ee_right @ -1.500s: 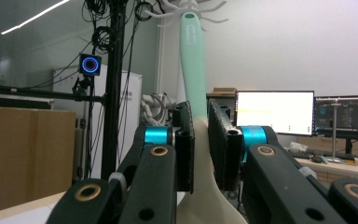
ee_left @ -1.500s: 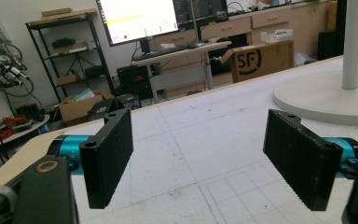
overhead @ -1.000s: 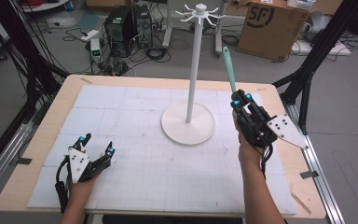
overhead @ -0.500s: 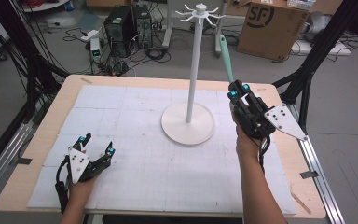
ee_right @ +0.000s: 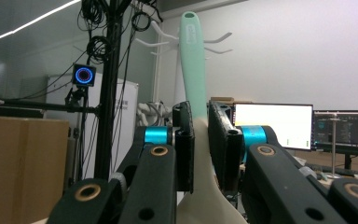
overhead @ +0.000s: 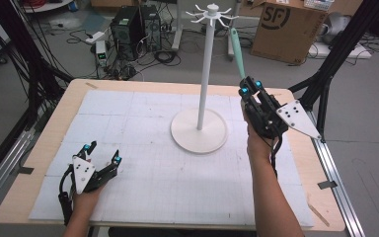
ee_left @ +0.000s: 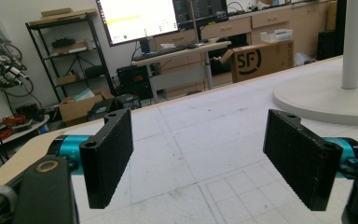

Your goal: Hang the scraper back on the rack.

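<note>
right claw (overhead: 249, 87) clenched on a mint spatula (overhead: 236, 49), raised beside the rack (overhead: 206, 69).
the spatula handle sticks up out of the right claw's jaws, tilted a little toward the rack's hooks (overhead: 210, 12); in the right gripper view the handle (ee_right: 193, 60) runs up between the two pads, its hole end near the hooks, its pale wide part below the jaws. the rack stands on its round base (overhead: 199, 131) on the worktop (overhead: 148, 103). the left claw (overhead: 102, 151) rests low on the worktop, well apart, jaws released with nothing between them.
</note>
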`<state>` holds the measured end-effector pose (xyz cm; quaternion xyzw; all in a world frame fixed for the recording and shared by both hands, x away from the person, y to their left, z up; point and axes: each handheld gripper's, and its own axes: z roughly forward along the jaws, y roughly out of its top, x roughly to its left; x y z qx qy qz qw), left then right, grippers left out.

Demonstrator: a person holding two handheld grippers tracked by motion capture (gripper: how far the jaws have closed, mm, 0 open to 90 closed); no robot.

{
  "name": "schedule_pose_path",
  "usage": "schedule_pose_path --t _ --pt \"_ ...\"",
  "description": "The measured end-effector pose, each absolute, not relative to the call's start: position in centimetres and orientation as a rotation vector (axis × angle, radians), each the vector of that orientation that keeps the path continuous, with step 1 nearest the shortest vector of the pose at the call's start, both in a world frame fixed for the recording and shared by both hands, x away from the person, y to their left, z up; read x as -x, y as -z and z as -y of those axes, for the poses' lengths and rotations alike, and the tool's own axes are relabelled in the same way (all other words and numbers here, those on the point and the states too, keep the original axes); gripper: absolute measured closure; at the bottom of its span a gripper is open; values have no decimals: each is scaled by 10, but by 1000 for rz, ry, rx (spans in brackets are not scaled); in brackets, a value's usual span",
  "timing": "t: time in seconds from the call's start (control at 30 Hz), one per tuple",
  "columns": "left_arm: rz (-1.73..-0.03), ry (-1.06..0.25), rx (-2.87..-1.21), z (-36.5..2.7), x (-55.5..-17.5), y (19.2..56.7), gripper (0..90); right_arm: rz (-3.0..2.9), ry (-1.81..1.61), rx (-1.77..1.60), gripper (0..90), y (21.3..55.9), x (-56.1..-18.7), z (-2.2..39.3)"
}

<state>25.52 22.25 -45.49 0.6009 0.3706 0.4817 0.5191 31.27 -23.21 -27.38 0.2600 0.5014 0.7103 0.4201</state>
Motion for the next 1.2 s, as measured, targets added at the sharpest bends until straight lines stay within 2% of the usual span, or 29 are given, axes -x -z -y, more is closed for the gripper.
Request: schedule_pose_path --t 1.2 --pt "-887 -1156 -1447 -223 -255 455 248 -1259 -1785 -658 816 266 -323 223"
